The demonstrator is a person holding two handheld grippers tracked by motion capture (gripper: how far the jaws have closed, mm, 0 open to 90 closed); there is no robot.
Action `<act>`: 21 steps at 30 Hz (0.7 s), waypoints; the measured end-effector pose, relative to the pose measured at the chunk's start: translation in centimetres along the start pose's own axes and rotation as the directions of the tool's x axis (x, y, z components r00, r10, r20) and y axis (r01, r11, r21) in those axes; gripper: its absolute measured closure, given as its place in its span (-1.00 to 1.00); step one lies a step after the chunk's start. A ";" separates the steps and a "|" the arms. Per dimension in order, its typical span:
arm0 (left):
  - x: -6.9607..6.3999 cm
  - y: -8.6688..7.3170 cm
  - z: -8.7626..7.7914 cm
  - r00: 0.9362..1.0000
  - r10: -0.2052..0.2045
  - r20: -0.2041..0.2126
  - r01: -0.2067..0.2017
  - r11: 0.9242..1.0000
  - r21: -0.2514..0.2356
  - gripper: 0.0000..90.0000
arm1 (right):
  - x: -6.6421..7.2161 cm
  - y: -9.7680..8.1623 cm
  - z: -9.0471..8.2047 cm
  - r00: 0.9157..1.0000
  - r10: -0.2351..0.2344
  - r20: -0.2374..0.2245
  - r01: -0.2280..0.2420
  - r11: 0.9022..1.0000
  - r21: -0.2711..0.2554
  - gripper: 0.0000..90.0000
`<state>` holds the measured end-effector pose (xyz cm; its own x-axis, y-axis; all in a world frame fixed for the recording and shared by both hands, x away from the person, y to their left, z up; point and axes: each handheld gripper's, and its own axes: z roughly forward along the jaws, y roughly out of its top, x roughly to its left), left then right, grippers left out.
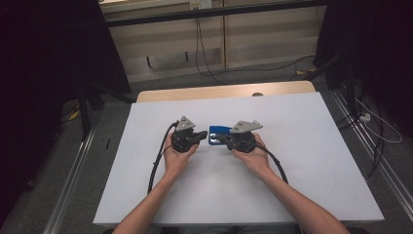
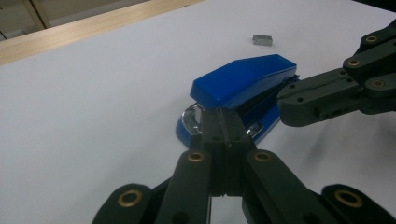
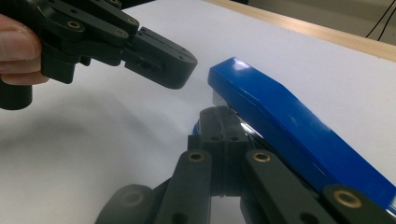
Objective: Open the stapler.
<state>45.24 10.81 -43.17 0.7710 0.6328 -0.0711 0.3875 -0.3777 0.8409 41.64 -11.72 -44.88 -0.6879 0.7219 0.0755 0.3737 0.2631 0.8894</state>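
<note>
Blue stapler (image 2: 243, 86) on table (image 1: 302, 161). Left gripper (image 2: 222, 123) jaws closed, empty, at stapler's front; right gripper (image 3: 219, 122) jaws closed (apparently empty). Steady base before prying top.

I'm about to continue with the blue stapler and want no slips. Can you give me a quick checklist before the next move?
1. Left tongs shut: ok.
2. Right tongs shut: ok.
3. Stapler gripped by either tongs: cannot tell; both tips sit at its metal front.
4. Stapler resting on the table: ok.
5. Stapler top raised, mouth open: ok.
6. Small grey block clear of the tongs: ok.
</note>
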 end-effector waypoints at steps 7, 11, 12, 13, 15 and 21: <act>0.6 0.0 0.9 1.000 -0.003 -0.006 0.003 1.000 0.016 1.00 | -0.3 0.6 1.0 1.000 -0.024 0.013 0.023 0.999 0.048 1.00; 0.8 -0.1 1.0 1.000 -0.008 -0.013 0.008 1.000 0.026 1.00 | -0.2 0.7 1.5 0.999 -0.034 0.015 0.033 0.997 0.073 1.00; 0.8 -0.1 1.0 1.000 -0.009 -0.012 0.009 1.000 0.022 1.00 | -0.2 0.7 1.6 0.999 -0.034 0.014 0.033 0.996 0.079 1.00; 0.8 -0.1 1.0 1.000 -0.007 -0.011 0.008 1.000 0.024 1.00 | -0.2 0.6 1.7 0.999 -0.035 0.016 0.034 0.996 0.085 1.00; 0.8 -0.1 1.1 1.000 -0.002 -0.013 0.002 1.000 0.027 1.00 | -0.2 0.5 2.0 0.999 -0.033 0.026 0.030 0.994 0.102 1.00; 1.1 -0.3 1.8 1.000 0.006 -0.021 -0.005 0.999 0.048 1.00 | -0.6 0.4 2.2 0.999 -0.024 0.028 0.020 0.992 0.127 1.00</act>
<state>46.89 10.41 -44.44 0.7626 0.6446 -0.0542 0.4072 -0.4132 0.8145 43.52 -10.64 -45.53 -0.6787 0.7333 0.0413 0.4358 0.3568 0.8263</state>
